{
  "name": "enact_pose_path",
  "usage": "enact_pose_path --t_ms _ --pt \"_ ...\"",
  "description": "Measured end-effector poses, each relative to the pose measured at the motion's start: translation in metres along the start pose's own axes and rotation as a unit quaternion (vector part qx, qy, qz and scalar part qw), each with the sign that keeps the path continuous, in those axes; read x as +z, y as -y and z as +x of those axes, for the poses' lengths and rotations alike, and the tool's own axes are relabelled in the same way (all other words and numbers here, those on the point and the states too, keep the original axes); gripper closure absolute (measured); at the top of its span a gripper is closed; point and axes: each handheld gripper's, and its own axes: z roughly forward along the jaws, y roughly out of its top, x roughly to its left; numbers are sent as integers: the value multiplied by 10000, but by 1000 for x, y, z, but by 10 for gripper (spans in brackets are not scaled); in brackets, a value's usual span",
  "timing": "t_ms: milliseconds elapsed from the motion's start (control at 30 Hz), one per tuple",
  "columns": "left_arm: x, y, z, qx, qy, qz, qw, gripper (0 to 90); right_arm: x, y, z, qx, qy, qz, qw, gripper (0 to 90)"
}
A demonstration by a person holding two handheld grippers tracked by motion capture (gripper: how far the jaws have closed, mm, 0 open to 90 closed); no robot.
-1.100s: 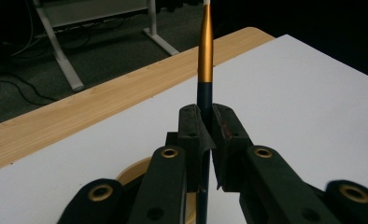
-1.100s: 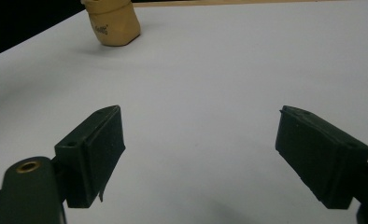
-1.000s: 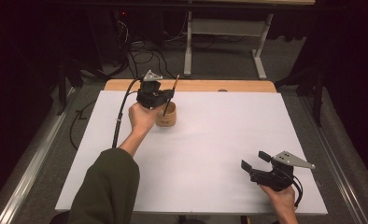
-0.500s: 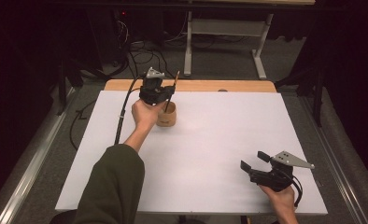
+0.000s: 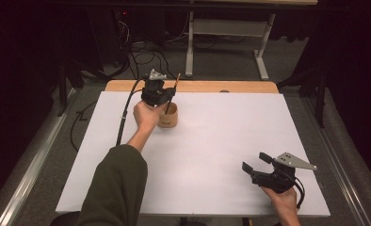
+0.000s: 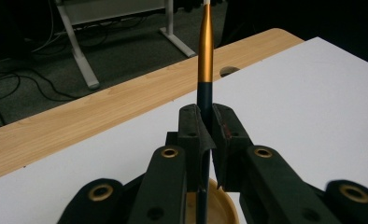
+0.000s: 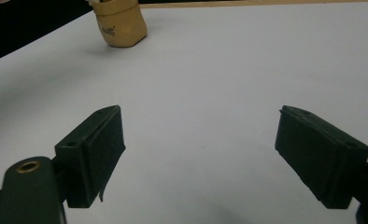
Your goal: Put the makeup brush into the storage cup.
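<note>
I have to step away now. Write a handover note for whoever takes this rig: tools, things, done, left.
Left tool: shut on the brush, holding it upright above the wooden cup at the far left of the white mat.
Right tool: open, empty, resting at the mat's near right.
Done: brush gripped, its lower end at the cup's mouth.
Left: whether the brush is going in or coming out cannot be told; finish that move, then release.

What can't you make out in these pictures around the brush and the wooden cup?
- Brush tip: cut off by the top edge of the left gripper view.
- Brush's lower end: hidden by the left gripper.
- Cup contents: too small in the high view.
- Cup's print: too small in the right gripper view.
</note>
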Motion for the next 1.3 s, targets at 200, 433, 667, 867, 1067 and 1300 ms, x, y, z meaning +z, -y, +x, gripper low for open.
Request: enact_pose_path --t_ms 200,433,667,867,1067,1300 --pt "3 2 -2 119 18 42 9999 828 -1 0 0 1 -3 -9 10000 174" --pt "6 6 -3 200 53 70 9998 828 -1 0 0 0 14 -11 10000 174" --pt "6 12 0 178 42 161 9997 828 0 0 0 -11 21 29 10000 175" --pt "8 15 -1 211 71 261 9994 828 0 0 1 -23 17 34 10000 175" --pt "10 16 -1 217 99 344 9991 828 0 0 0 -14 22 29 10000 175" --pt "10 16 -1 231 146 404 9988 828 0 0 0 -12 14 31 10000 175"
